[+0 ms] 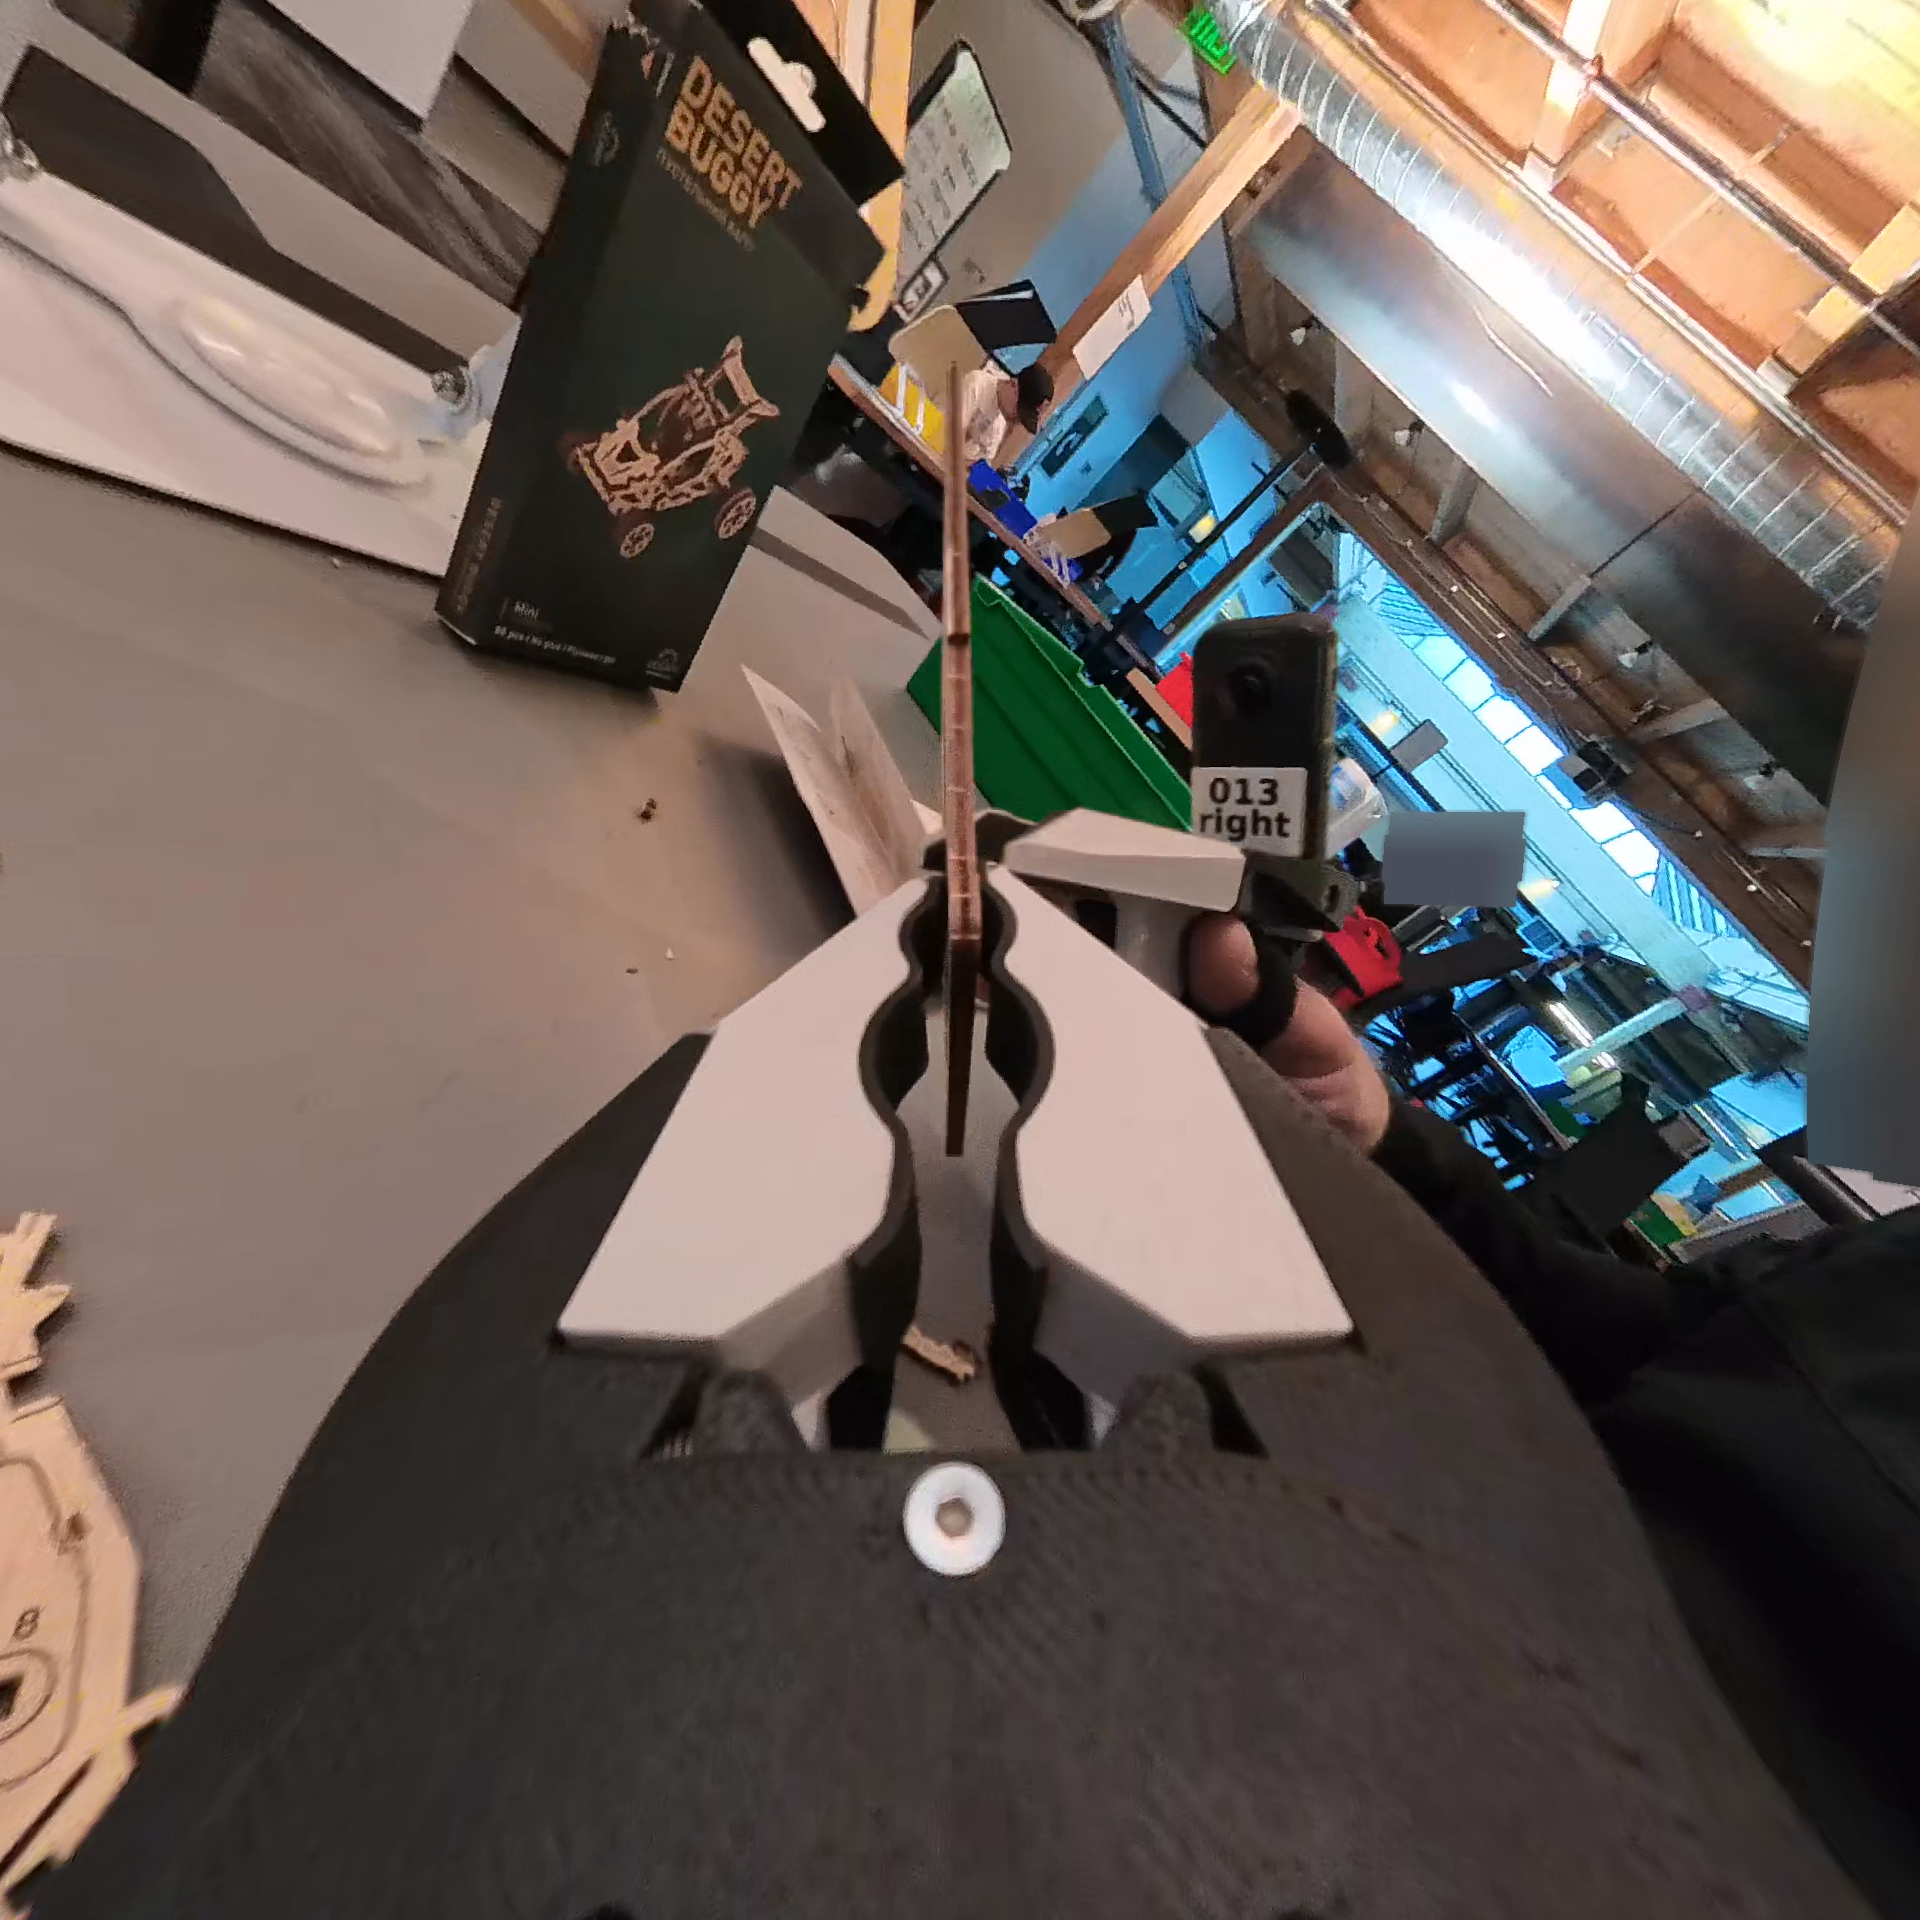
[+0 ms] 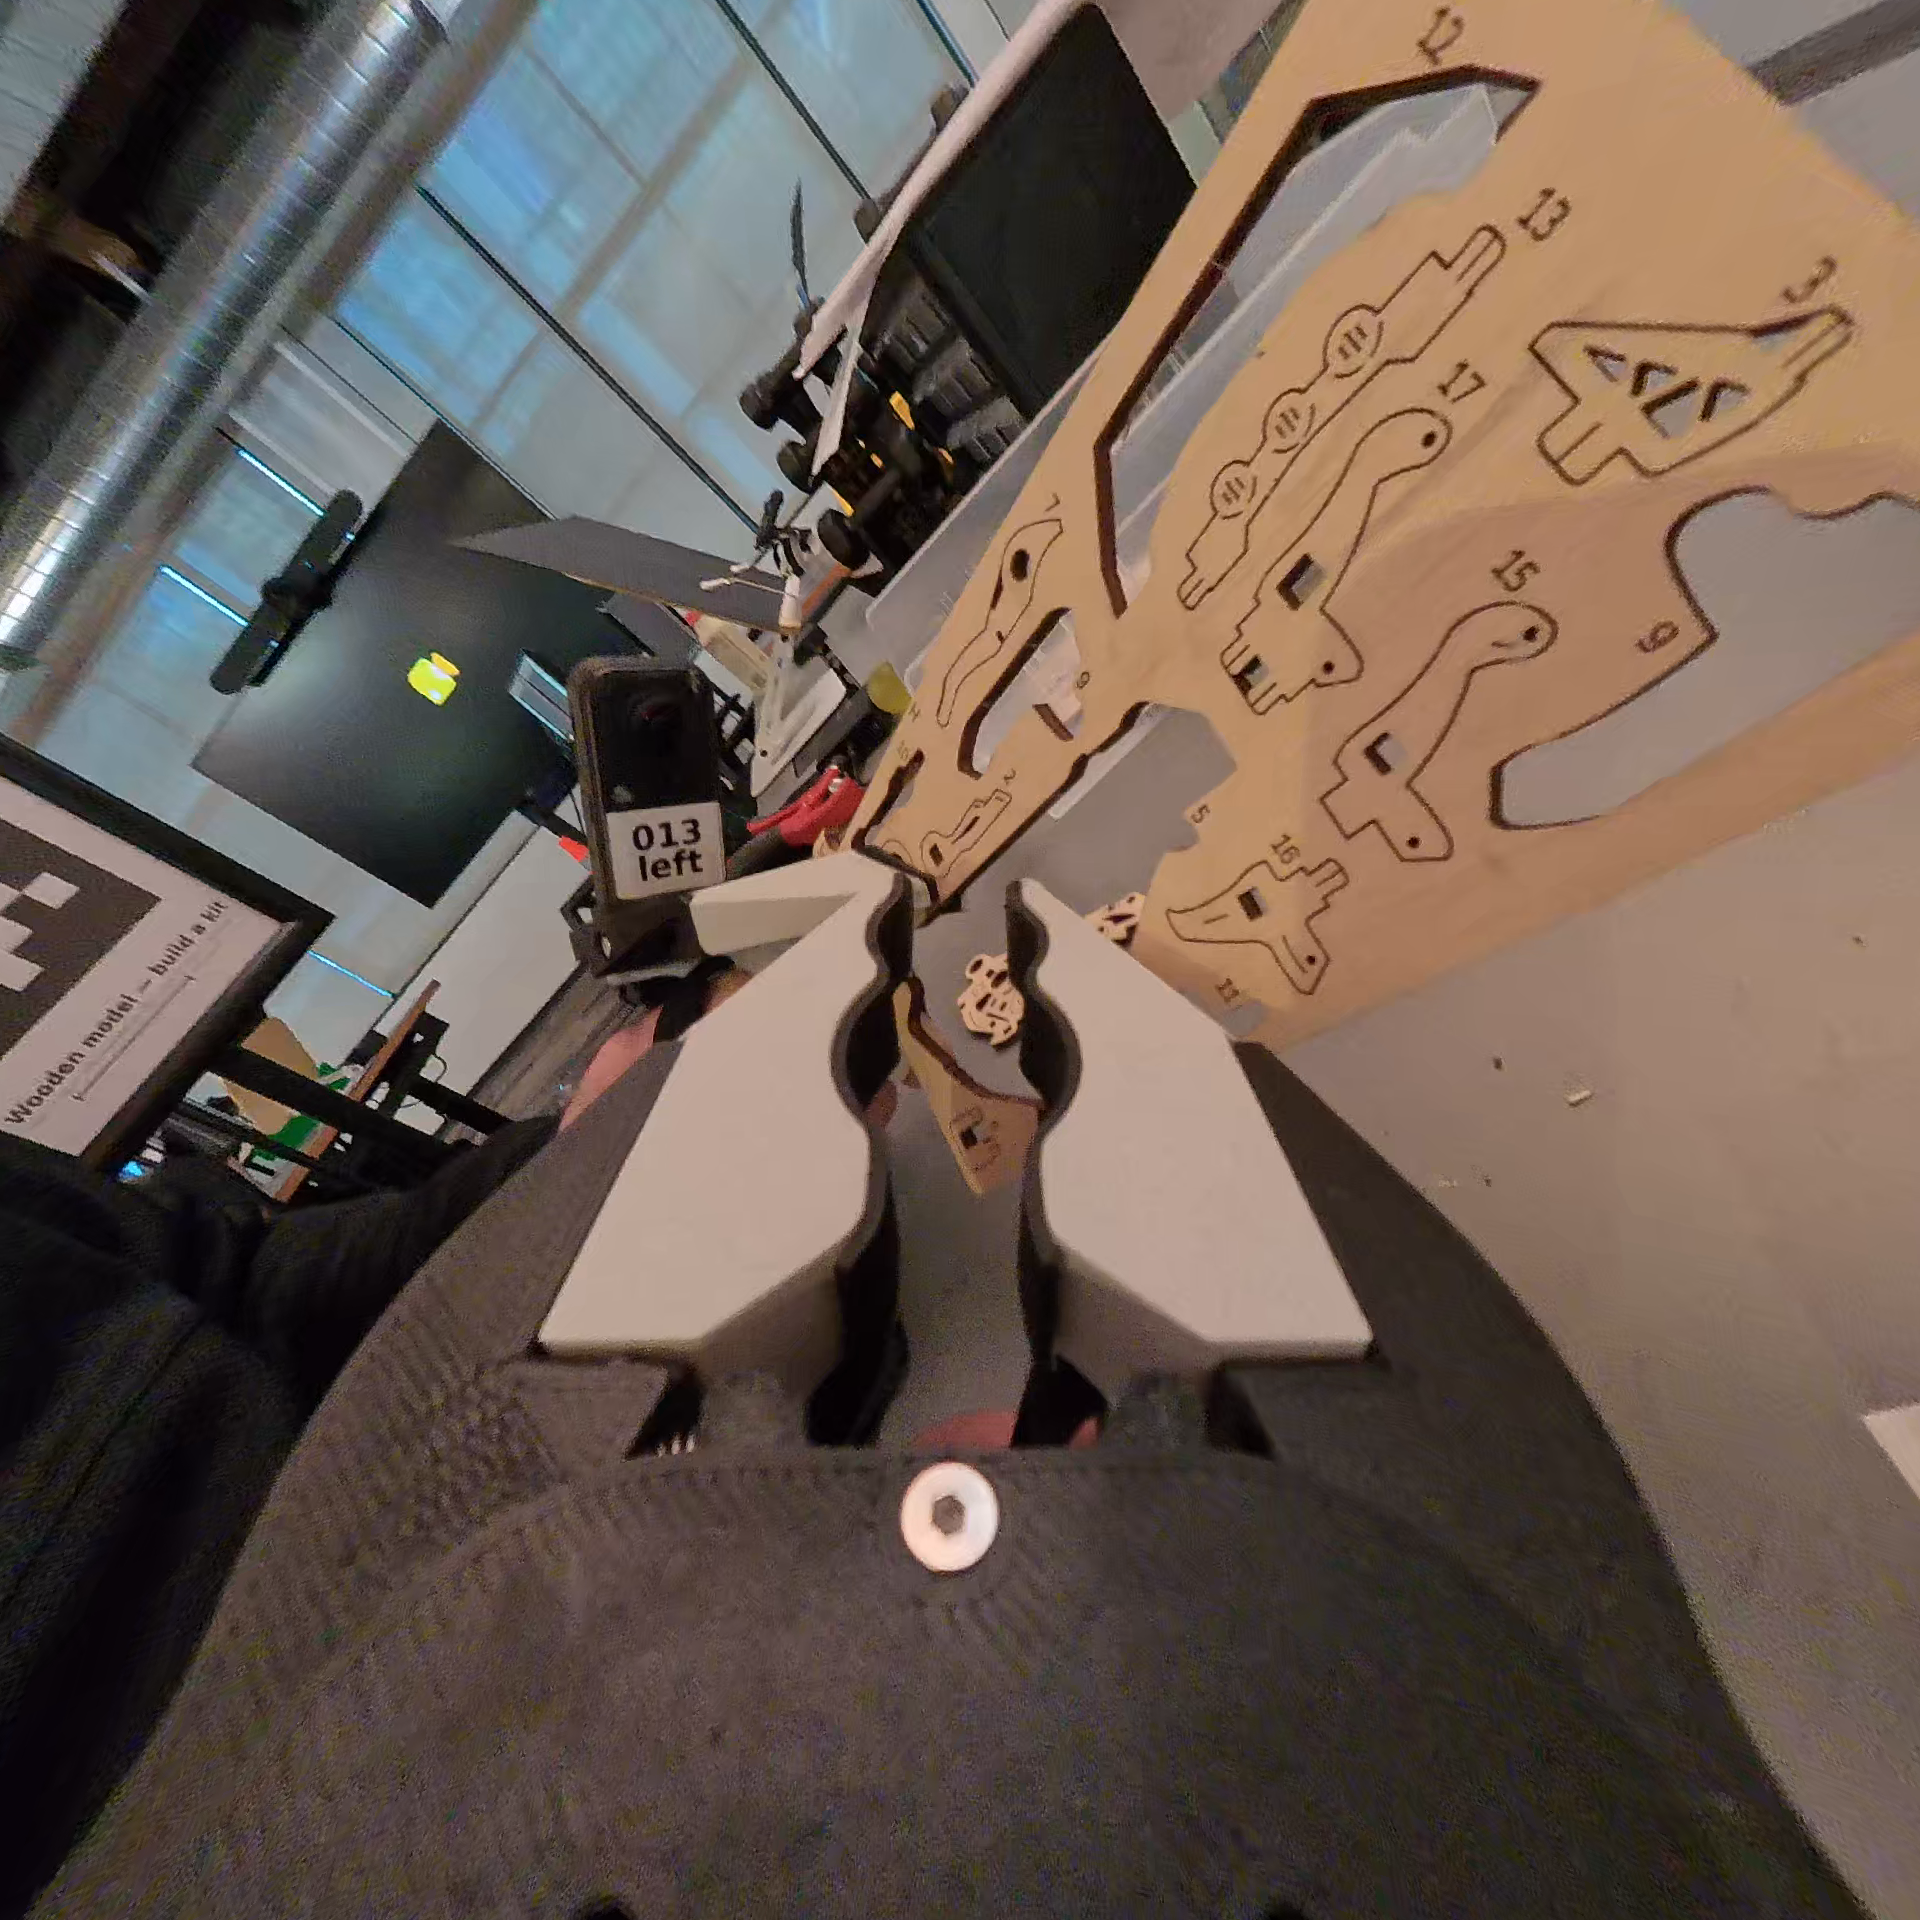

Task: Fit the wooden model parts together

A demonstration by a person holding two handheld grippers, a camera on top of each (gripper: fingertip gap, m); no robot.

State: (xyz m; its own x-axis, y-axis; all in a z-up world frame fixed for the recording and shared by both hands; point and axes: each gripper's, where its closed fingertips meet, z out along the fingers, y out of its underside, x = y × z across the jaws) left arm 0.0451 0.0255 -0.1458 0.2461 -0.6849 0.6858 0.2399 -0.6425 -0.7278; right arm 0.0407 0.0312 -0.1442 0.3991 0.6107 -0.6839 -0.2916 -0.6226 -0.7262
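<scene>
We see the left gripper [image 1: 961, 914] pinching a thin wooden sheet [image 1: 958, 623] edge-on, its two pale fingers [image 1: 831, 997] pressed against either face of the board, which rises tilted above the grey table [image 1: 312, 935]. In the right wrist view that same sheet [image 2: 1455, 520] shows its broad face, laser-cut with numbered part outlines and several holes where parts are gone. The right gripper [image 2: 961, 914] comes in from the right, and its fingers [image 2: 1122, 1060] stand apart with a clear gap between them; nothing is pinched in it. Its left fingertip lies just beside the sheet's lower corner, close to the left gripper's fingers, though we cannot tell whether it touches. Through that gap we see a small loose wooden piece [image 2: 992, 1000] lying on the table beyond. On the far left of the table stands a dark box [image 1: 665, 416] with a picture of a buggy. A folded paper [image 1: 831, 790] lies near the fingertips, and a green bin [image 1: 1039, 717] sits beyond it. More cut wood [image 1: 52, 1507] lies at the near left edge.
</scene>
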